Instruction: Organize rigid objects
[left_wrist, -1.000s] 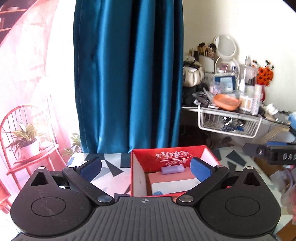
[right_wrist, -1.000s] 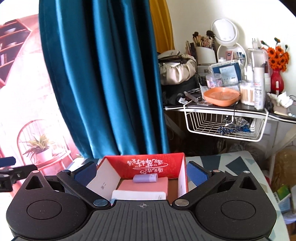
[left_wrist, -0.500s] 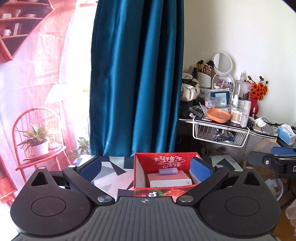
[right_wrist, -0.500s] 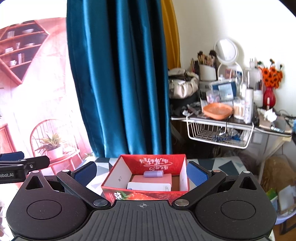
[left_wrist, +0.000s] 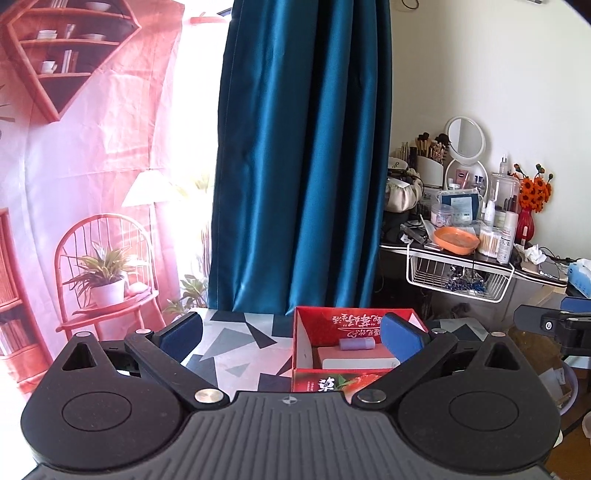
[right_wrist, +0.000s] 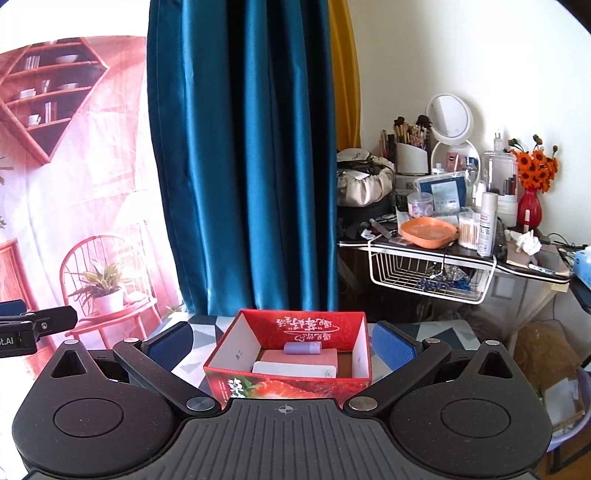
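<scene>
A red cardboard box (right_wrist: 321, 325) with white inner walls stands on a table with a grey geometric pattern (left_wrist: 236, 339). Inside it lie a small lilac tube (right_wrist: 302, 347), a pink flat box (right_wrist: 299, 357) and a white flat box (right_wrist: 293, 369). The red box also shows in the left wrist view (left_wrist: 332, 321), with the tube (left_wrist: 357, 344). My left gripper (left_wrist: 291, 334) is open and empty, its right finger over the box's right side. My right gripper (right_wrist: 282, 341) is open and empty, with the box between its fingers, held back from it.
A teal curtain (left_wrist: 303, 166) hangs behind the table. A cluttered dressing table (right_wrist: 461, 236) with an orange dish, a mirror, bottles and a wire basket stands at the right. A pink printed backdrop (left_wrist: 92, 166) fills the left.
Both grippers have pulled back and up from the red box, which now looks smaller and shows its front wall. Both stay open and empty.
</scene>
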